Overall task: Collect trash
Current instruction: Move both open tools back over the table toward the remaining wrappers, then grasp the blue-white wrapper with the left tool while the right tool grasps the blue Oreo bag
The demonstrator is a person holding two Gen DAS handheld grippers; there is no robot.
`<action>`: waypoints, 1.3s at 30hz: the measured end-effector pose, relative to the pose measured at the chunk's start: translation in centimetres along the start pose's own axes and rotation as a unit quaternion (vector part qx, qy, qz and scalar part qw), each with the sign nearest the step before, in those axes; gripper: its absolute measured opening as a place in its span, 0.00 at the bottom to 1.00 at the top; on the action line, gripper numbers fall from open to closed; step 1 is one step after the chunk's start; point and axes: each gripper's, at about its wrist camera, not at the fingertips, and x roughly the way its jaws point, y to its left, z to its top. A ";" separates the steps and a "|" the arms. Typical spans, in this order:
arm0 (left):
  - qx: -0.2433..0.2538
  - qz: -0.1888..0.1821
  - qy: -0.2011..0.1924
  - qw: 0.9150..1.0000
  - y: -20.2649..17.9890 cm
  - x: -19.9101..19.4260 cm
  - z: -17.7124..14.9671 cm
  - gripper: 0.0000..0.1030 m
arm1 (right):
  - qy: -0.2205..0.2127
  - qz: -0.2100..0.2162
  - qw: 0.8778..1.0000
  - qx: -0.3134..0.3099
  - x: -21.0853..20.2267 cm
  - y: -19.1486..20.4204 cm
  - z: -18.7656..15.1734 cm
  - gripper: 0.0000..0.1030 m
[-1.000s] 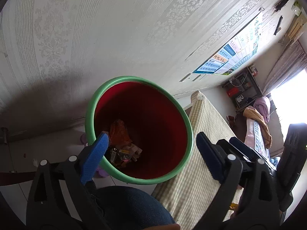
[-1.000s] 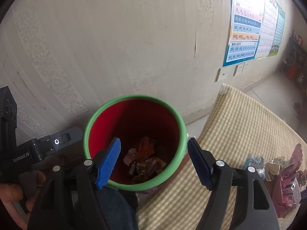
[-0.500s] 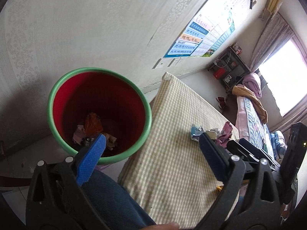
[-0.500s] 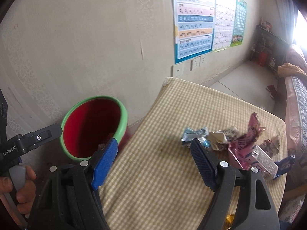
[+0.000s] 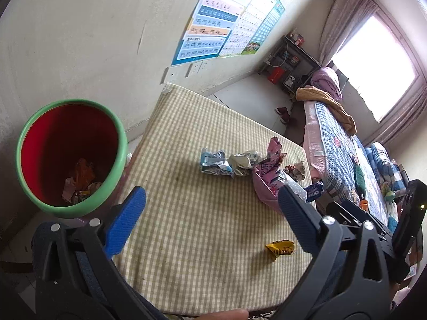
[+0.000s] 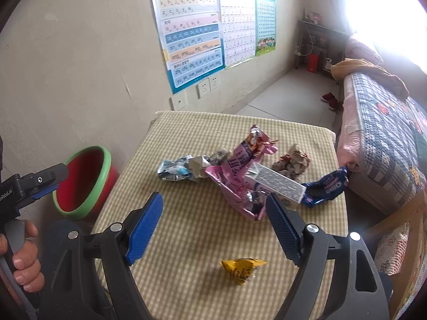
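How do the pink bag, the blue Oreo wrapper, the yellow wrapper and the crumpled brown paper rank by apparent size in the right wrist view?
1. pink bag, clearly the largest.
2. blue Oreo wrapper and crumpled brown paper: these look about alike, so no ranking between them.
3. yellow wrapper, smallest, though it lies nearest the camera.

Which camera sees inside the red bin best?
The left wrist view. It looks down into the bin, so you can see the trash lying at the bottom. The right wrist view shows the bin from the side, partly behind the left claw, with only its red inner wall and green rim.
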 end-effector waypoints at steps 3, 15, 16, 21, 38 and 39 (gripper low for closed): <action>0.022 0.003 0.009 1.000 -1.9 0.8 -0.2 0.94 | -0.001 -0.014 1.000 0.018 -0.6 -2.3 -0.5 0.75; 0.067 0.019 0.043 0.997 -5.5 4.9 0.8 0.95 | -0.005 -0.074 0.993 0.087 -1.0 -10.4 -0.2 0.85; 0.068 0.020 0.045 0.996 -5.5 5.2 0.9 0.95 | -0.003 -0.078 0.993 0.090 -0.8 -10.9 0.0 0.87; 0.075 0.035 0.057 0.995 -5.2 7.1 1.7 0.95 | 0.016 -0.093 0.990 0.104 1.5 -13.0 0.3 0.91; 0.122 0.075 0.122 0.982 -3.4 17.1 2.4 0.95 | 0.071 -0.133 0.965 0.215 10.4 -21.4 -1.5 0.91; 0.127 0.079 0.124 0.981 -3.5 17.8 2.4 0.95 | 0.075 -0.131 0.963 0.225 10.9 -21.8 -1.7 0.91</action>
